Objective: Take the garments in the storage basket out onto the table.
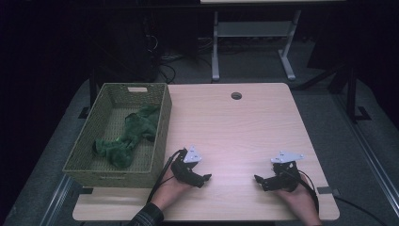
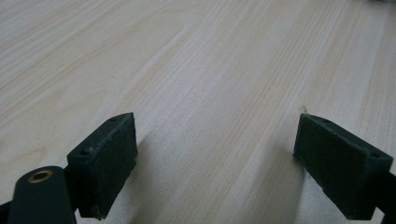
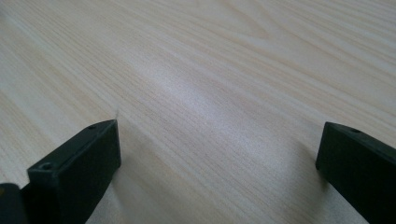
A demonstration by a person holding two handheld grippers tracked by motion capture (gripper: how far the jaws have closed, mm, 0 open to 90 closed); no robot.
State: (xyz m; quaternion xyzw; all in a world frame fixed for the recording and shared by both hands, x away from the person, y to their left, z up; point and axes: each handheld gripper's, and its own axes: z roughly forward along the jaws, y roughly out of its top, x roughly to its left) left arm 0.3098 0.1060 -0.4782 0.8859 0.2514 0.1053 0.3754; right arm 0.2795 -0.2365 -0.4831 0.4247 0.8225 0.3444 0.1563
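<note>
My left gripper (image 1: 203,179) sits low in the frame, left of centre in the high view, its fingers (image 2: 105,163) spread wide with nothing but bare wood between them. My right gripper (image 1: 259,181) sits lower right, pointing back toward the left one; its fingers (image 3: 79,170) are likewise apart and empty. Both rest just over the pale desk (image 1: 235,127), facing each other across a bare stretch of it.

The thing nearest my left gripper is the green cloth (image 1: 127,136), lying crumpled in the woven basket (image 1: 160,141) at the left of the frame. It is stretched out loosely, its long axis slanting from the lower left of the basket up to the upper right, with the bulkier bunch at the lower-left end and a thinner end reaching toward the basket's far right corner. The basket's right wall stands between the cloth and my left gripper, which is just beside that wall.
</note>
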